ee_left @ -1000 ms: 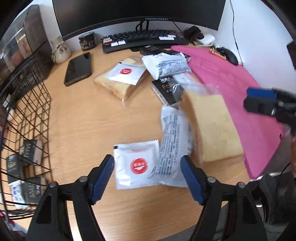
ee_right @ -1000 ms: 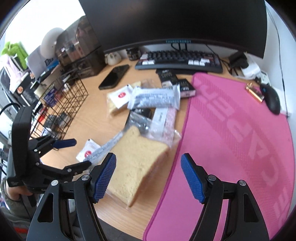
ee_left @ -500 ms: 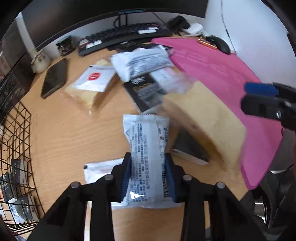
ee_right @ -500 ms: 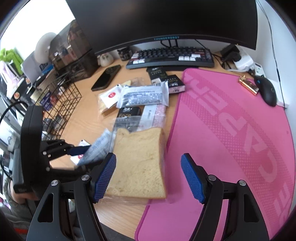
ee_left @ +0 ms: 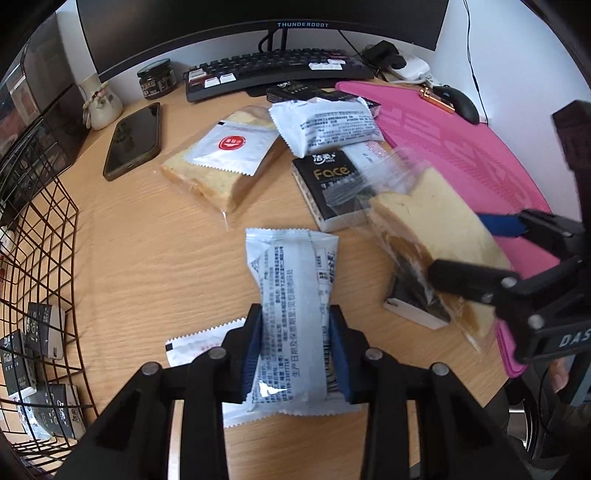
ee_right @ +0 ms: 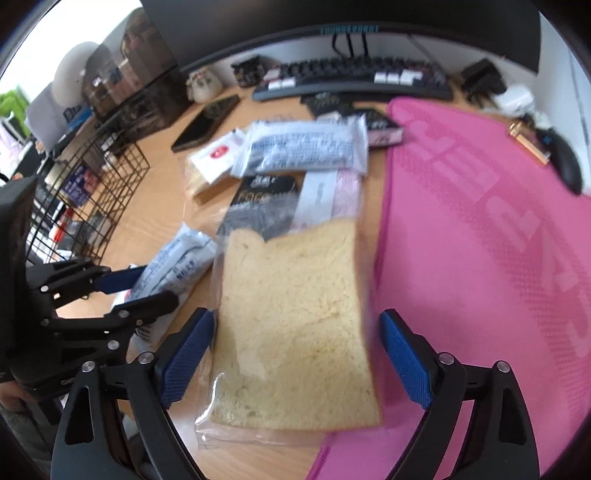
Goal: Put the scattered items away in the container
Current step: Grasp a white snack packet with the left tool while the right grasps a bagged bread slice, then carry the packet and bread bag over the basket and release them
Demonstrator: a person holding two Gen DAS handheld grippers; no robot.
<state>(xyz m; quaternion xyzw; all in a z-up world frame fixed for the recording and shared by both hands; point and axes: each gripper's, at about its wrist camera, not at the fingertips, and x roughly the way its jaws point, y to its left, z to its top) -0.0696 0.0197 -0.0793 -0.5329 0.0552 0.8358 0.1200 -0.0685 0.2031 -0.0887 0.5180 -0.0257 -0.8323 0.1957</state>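
Wooden desk (ee_left: 147,266), wire basket (ee_left: 40,236) at 9 o'clock. Left gripper (ee_left: 295,343) clamped on light, crinkly, slippery snack packet (ee_left: 291,295); grip mid-body. Right gripper (ee_right: 295,354) opening, straddling soft, crushable bagged bread (ee_right: 295,325); take edges gently.

Left wrist view: mounted on the left hand-held gripper (ee_left: 295,347), looking steeply down and forward, close over the tabletop (ee_left: 147,258), monitor (ee_left: 258,22) along the top edge, wire basket (ee_left: 40,258) at the left edge. Right wrist view: mounted on the right hand-held gripper (ee_right: 295,358), likewise tilted down, close above the pink mat (ee_right: 480,240). Shared: bagged bread slice (ee_right: 295,325), keyboard (ee_left: 273,66), phone (ee_left: 133,140), each other's gripper at frame edge.
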